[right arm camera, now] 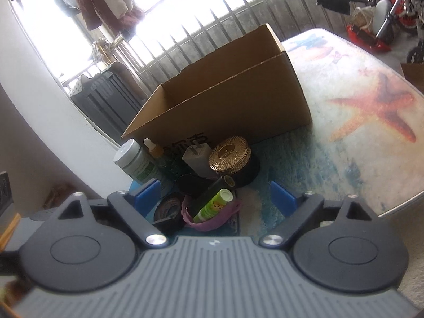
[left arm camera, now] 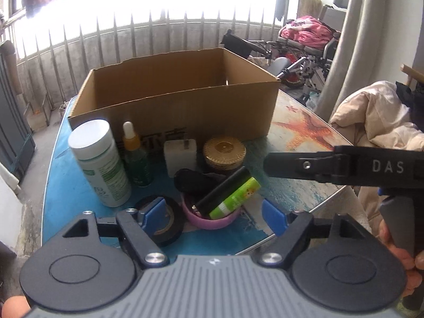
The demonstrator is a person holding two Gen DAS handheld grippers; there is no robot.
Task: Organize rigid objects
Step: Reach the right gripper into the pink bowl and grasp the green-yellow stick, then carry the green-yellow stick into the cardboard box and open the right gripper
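Open corrugated cardboard box [left arm camera: 182, 98] sits at 12 o'clock on the glossy starfish-print worktop [left arm camera: 304, 132], with a row against its front wall: white plastic pill bottle [left arm camera: 99, 161], ribbed green dropper bottle [left arm camera: 135, 153], white boxy charger [left arm camera: 180, 155], round gold ridged jar [left arm camera: 224, 151]. Nearer, at 6 o'clock, black tape roll [left arm camera: 165, 221] lies beside a pink ring [left arm camera: 212, 218] holding a matte black tube [left arm camera: 224, 189] and lime-green tube [left arm camera: 234, 198]. Left tool [left arm camera: 212, 213] is level and low with blue pads spread wide, holding nothing; right tool [right arm camera: 216, 198] is tilted, also spread wide and empty, its black finger in the left view at 3 o'clock.
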